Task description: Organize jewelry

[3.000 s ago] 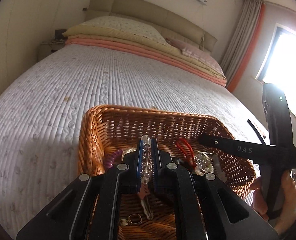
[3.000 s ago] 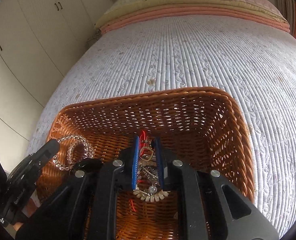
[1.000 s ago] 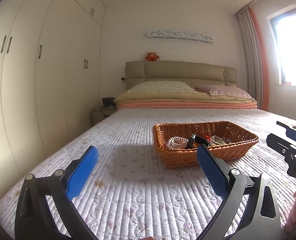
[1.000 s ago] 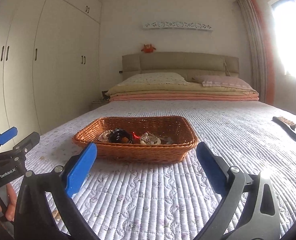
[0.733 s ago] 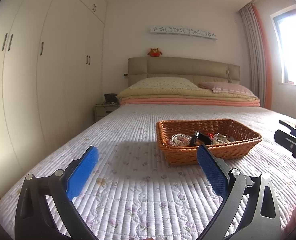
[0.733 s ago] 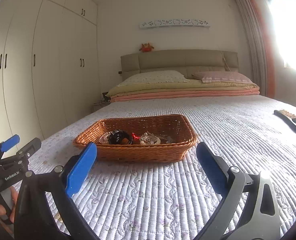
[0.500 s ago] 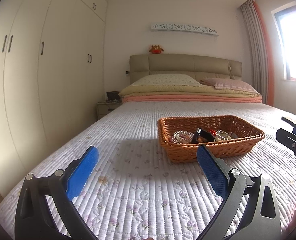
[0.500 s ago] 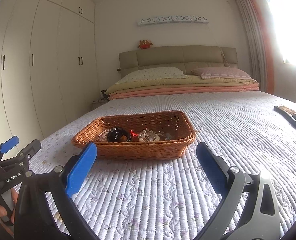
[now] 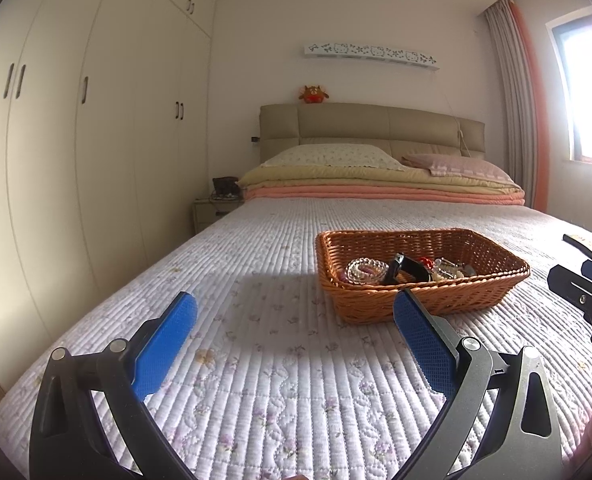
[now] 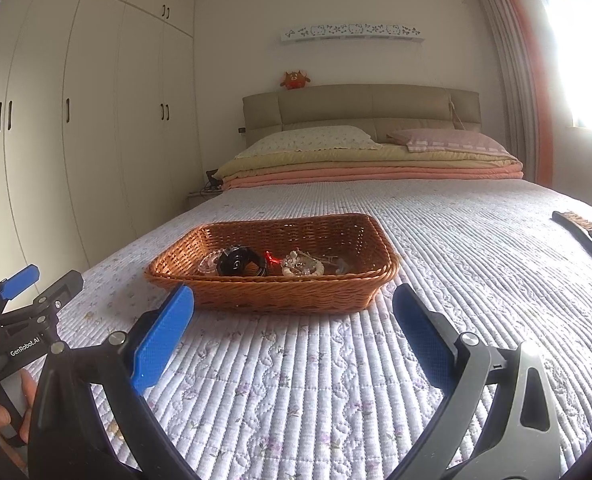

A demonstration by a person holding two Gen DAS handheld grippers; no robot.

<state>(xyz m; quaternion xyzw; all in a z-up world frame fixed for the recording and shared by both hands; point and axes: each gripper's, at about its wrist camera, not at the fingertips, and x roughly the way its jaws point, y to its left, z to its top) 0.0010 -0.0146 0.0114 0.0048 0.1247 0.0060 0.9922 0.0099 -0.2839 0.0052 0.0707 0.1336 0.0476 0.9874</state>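
— What does the jewelry look like from where you sit?

— It all lies in the basket (image 10: 271, 286), a shallow brown wicker tray sitting on the quilt (image 10: 336, 392) in the middle of the bed. On my left camera I see a clear bead bracelet (image 9: 366, 270) at the basket's left end, a black band (image 9: 406, 268) next to it, a red piece (image 9: 426, 260) and a pale beaded cluster (image 9: 448, 270) further right. The right camera shows the same heap from the other side.

— Anything you can't make out?

— Plenty. The near wall of the basket hides the lower part of the pile, and the pieces overlap, so I can't count them or tell where one ends. The right end of the pile is too small and tangled to name. A brush (image 10: 582, 236) lies well apart on the quilt, to the right.

— And the tools?

— My left gripper (image 9: 293, 312) has its blue pads spread wide, nothing between them, hovering over the quilt short of the basket. My right gripper (image 10: 293, 304) is the same: fingers far apart, holding nothing, touching nothing, with the basket just beyond its tips.
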